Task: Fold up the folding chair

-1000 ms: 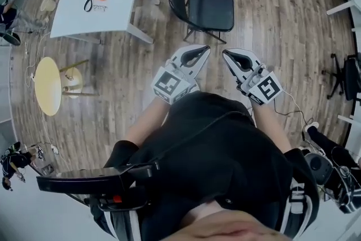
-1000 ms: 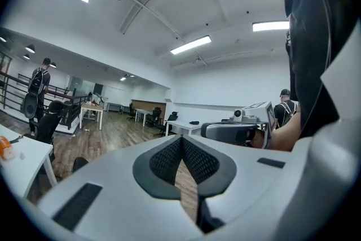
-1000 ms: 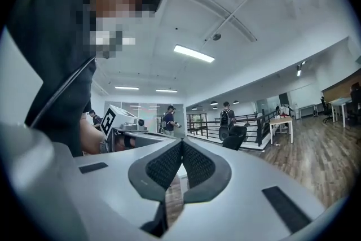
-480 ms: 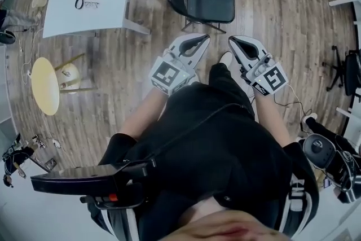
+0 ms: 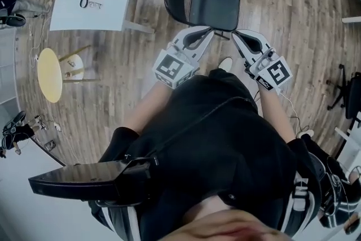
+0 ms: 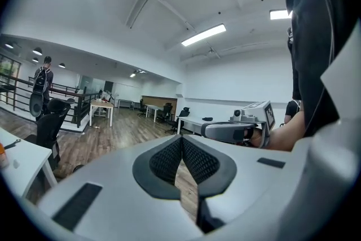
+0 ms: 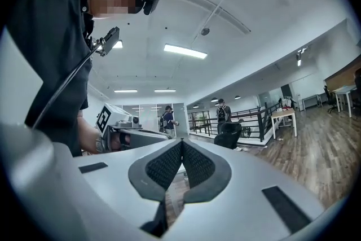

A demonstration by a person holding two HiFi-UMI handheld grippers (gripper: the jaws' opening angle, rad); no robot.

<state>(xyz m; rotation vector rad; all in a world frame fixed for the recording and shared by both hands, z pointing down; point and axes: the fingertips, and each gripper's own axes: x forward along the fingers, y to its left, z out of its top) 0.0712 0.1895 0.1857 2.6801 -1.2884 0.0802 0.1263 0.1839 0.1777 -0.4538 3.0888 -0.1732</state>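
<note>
Head view alone shows the folding chair [image 5: 213, 5]; left hand-held gripper [image 6: 181, 139], right hand-held gripper [image 7: 181, 142] both closed.

Bright, even indoor light fills all three views. In the left gripper view it comes from long white fluorescent ceiling strips [image 6: 204, 35], which glare slightly against the pale ceiling, and the right gripper view shows the same kind overhead. In the head view the brown wooden plank floor [image 5: 113, 87] carries a pale sheen, the white rectangular table [image 5: 113, 8] is almost washed out, and the black padded folding chair [image 5: 213, 5] shows a dull highlight on its seat. Shadows are soft and faint. Strong fisheye distortion bends the floorboards. Both gripper views darken to black at the corners. The head view's bottom edge is blurred.
</note>
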